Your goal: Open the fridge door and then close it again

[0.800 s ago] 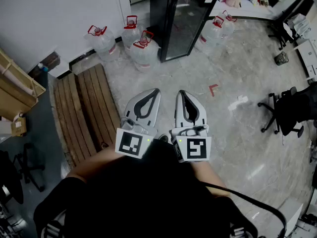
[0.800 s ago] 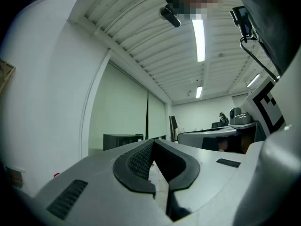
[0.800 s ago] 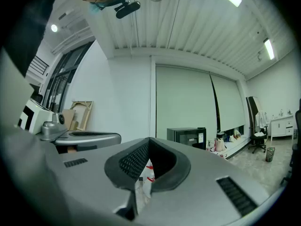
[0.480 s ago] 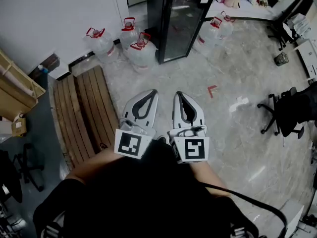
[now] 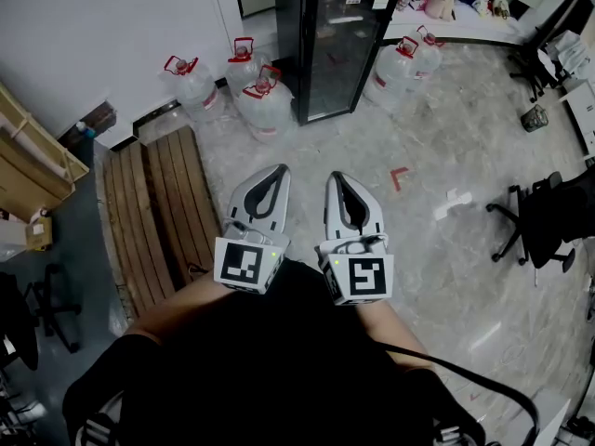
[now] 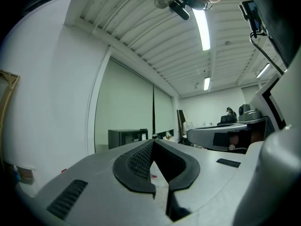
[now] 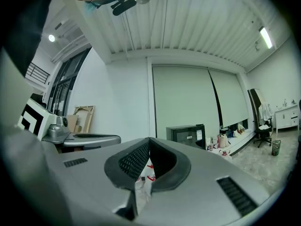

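Both tools are held level, close to the body and side by side. The left gripper [image 5: 276, 171] has its fingers pressed together on nothing, and so has the right gripper [image 5: 338, 177]. Wooden slats [image 5: 153, 203] lie on the floor [image 5: 437, 128] to their left. A red floor mark [image 5: 400, 177] lies just ahead to the right. Straight on and well apart stands the fridge [image 5: 339, 35], upright, with its glass door [image 5: 337, 52] closed and facing the person. The right gripper looks slightly nearer. Water jugs [image 5: 265, 96] crowd the fridge's left side and more jugs [image 5: 402, 59] its right, so the clear approach runs down the middle. I cannot tell which door edge carries the handle.
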Demonstrator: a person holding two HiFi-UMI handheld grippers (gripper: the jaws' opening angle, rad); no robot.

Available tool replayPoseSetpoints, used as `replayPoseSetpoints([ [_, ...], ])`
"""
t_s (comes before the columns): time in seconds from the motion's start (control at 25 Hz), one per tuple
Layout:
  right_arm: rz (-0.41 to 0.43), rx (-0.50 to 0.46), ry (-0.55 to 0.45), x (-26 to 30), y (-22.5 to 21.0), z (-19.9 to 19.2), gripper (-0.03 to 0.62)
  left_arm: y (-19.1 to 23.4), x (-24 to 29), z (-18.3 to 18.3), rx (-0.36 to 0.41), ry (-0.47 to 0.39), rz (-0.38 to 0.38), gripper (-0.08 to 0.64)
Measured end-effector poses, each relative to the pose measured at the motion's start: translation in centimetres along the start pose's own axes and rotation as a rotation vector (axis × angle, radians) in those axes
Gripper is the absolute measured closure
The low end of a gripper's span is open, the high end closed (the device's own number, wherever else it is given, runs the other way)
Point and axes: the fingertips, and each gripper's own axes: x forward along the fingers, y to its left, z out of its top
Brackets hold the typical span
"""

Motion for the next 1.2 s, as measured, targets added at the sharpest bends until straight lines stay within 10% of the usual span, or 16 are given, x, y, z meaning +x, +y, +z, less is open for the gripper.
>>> replayPoseSetpoints([
  [0.52,-0.053,-0.055,0.095,8.8,-8.7,-4.5,0.577,3.1,13.1,-3.2,-0.001,0.015,-0.036,0.552],
  [1.2,-0.121,-0.023,0.203,43.0,-17.6,-9.7,0.577,23.9,41.2,-8.8,-0.004,0.098,-0.100,0.552],
])
